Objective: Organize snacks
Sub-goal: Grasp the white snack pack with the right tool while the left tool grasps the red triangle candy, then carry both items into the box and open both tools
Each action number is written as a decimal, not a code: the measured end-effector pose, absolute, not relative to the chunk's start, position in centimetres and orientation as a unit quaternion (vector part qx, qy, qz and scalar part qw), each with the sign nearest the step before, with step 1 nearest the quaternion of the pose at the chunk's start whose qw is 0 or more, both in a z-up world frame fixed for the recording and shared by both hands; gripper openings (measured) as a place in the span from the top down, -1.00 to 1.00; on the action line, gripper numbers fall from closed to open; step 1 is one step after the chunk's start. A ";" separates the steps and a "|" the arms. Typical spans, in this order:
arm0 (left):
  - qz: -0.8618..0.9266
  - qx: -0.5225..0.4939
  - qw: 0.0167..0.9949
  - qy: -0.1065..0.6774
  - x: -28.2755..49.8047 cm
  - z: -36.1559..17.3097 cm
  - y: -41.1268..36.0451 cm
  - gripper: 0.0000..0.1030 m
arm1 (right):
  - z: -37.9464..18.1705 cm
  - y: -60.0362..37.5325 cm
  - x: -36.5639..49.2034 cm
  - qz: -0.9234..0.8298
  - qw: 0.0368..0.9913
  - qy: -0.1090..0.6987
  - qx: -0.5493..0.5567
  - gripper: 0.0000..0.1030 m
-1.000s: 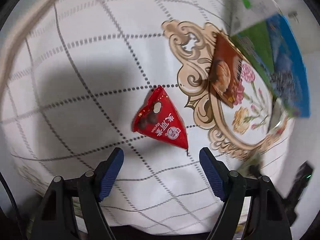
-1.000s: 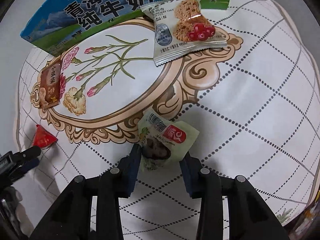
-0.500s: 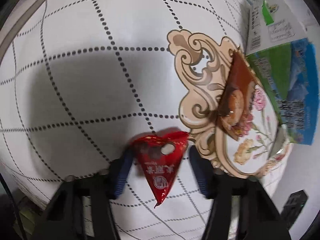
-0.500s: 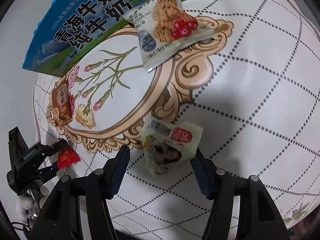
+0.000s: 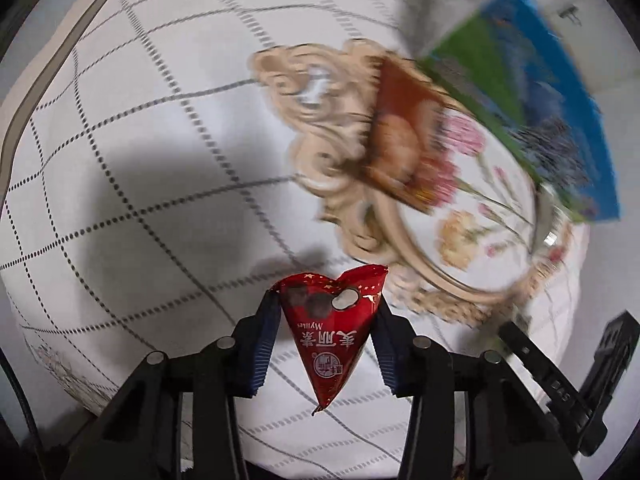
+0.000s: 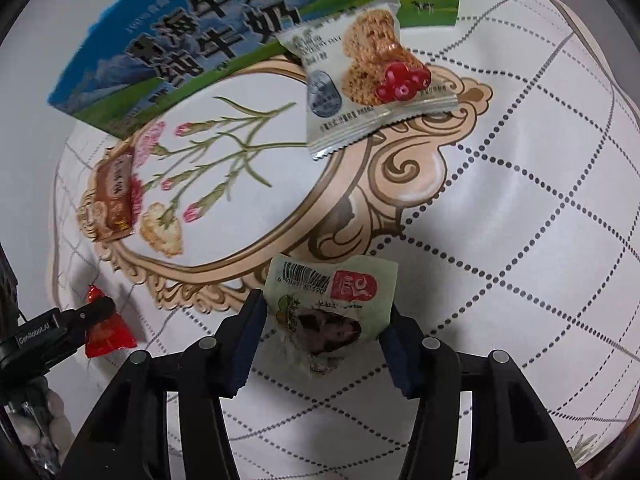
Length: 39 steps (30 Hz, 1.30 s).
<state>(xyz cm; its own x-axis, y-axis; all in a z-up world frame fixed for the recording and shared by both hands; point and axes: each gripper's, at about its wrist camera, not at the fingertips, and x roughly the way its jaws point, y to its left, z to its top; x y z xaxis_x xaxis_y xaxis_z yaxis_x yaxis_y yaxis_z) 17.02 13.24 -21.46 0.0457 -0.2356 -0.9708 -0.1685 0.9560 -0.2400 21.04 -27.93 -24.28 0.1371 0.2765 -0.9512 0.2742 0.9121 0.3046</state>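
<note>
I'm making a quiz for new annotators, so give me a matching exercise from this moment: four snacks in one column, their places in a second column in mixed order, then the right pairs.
Things:
1. red triangular packet
2. pale green packet
3. oat bar packet
4. brown packet

Places:
A. on the tablecloth's flower print, left side
B. between the right gripper's fingers
C. between the left gripper's fingers
D. lying against the blue-green milk carton

Pairs: 1-C, 2-B, 3-D, 4-A
</note>
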 end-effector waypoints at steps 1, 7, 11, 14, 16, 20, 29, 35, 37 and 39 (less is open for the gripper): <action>-0.036 -0.146 0.709 0.689 17.0 -20.8 12.7 0.20 | -23.8 -27.9 20.9 0.004 0.728 0.654 0.207 -0.11; -0.104 -0.142 0.725 0.665 18.0 -15.8 8.1 0.20 | -19.3 -28.6 21.0 0.032 0.751 0.626 0.209 -0.11; -0.154 -0.139 0.740 0.640 20.3 -11.1 4.4 0.20 | -14.9 -30.4 22.1 0.048 0.774 0.591 0.223 -0.11; -0.177 -0.127 0.754 0.620 22.3 -8.2 1.9 0.20 | -11.2 -31.6 24.0 0.058 0.793 0.562 0.229 -0.11; -0.184 -0.113 0.766 0.606 24.2 -6.9 -0.5 0.20 | -9.2 -31.8 25.8 0.060 0.806 0.543 0.226 -0.11; -0.184 -0.067 0.786 0.587 28.7 -4.9 -3.6 0.20 | -6.1 -33.6 30.7 0.049 0.831 0.518 0.196 -0.11; -0.126 0.024 0.775 0.619 40.1 -9.7 -8.4 0.19 | -7.9 -37.6 41.4 -0.001 0.834 0.535 0.138 -0.11; -0.100 0.040 0.736 0.669 44.3 -15.3 -8.9 0.15 | -12.6 -38.9 46.2 -0.020 0.803 0.581 0.129 -0.11; -0.098 0.041 0.722 0.684 44.8 -16.2 -9.0 0.15 | -13.9 -39.2 47.2 -0.025 0.790 0.598 0.132 -0.15; -0.092 0.038 0.712 0.696 45.3 -17.3 -8.9 0.13 | -15.0 -39.4 48.0 -0.033 0.777 0.614 0.133 -0.41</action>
